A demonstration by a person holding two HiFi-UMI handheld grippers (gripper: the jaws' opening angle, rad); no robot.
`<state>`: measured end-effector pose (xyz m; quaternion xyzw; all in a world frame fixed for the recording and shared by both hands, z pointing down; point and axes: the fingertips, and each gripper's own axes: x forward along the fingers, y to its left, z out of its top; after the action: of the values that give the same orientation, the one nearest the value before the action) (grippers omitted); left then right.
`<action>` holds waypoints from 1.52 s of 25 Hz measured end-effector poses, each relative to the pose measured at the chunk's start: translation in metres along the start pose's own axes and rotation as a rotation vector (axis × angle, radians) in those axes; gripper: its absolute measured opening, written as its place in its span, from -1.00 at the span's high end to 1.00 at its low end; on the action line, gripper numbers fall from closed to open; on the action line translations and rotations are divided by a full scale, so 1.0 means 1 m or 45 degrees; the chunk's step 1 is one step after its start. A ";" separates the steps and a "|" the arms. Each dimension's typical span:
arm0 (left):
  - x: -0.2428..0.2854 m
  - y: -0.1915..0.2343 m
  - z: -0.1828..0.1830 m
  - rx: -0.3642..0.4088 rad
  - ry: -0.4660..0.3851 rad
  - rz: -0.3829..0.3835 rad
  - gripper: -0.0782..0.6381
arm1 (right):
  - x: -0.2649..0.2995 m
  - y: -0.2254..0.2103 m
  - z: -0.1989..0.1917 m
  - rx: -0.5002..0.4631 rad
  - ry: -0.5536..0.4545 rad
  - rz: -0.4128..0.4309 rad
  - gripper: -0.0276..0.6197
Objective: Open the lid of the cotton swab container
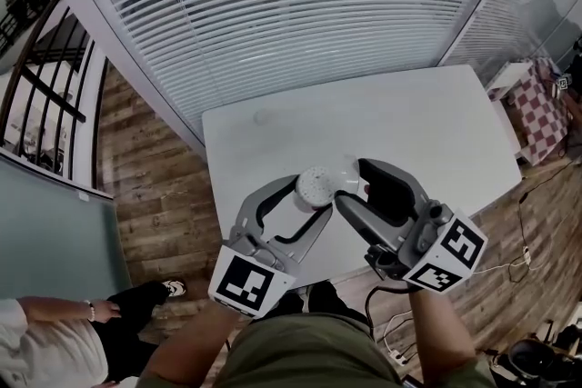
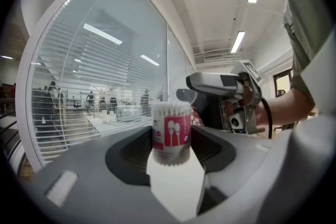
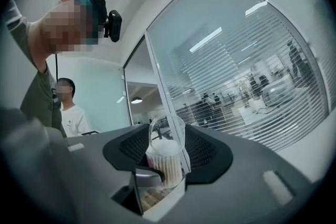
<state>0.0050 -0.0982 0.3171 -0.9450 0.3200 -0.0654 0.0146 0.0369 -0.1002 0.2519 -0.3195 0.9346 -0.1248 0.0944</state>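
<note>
Bystander: at the far left I see a person in a white top standing on the wooden floor, well away from the table.
Left gripper: my left gripper is held level above the table's near edge, its marker cube close to my body.
Left tongs: they are pinching the cotton swab container by its sides, one pad on each side of the pink label.
Container: it stands upright in those tongs, off the white table, between my two grippers. Its top is uncovered, and from above I look down on the white swab tips.
Lid: the clear lid stands tipped up at the container's rim, on the side facing my right gripper.
Right gripper: my right gripper comes in from the right and meets the container.
Right tongs: they are set wide and closed onto the lid, with a pad on each of its edges.
Background: slatted blinds run behind the table, and a red checked cloth lies at the far right.
</note>
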 end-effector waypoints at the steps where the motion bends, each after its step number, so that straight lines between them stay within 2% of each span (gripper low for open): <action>1: 0.000 0.001 0.000 0.001 -0.001 0.003 0.12 | 0.000 0.000 0.000 0.001 0.000 -0.002 0.23; 11: 0.002 0.010 0.002 0.010 -0.010 0.034 0.12 | -0.007 -0.008 -0.001 0.023 -0.002 -0.032 0.41; 25: 0.006 0.021 0.001 0.011 -0.016 0.032 0.12 | -0.008 -0.021 -0.009 0.085 -0.005 -0.071 0.45; 38: 0.008 0.025 -0.002 0.009 -0.011 0.042 0.12 | -0.006 -0.027 -0.016 0.157 -0.006 -0.063 0.46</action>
<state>-0.0046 -0.1230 0.3184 -0.9399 0.3351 -0.0621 0.0205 0.0531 -0.1138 0.2752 -0.3365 0.9167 -0.1836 0.1129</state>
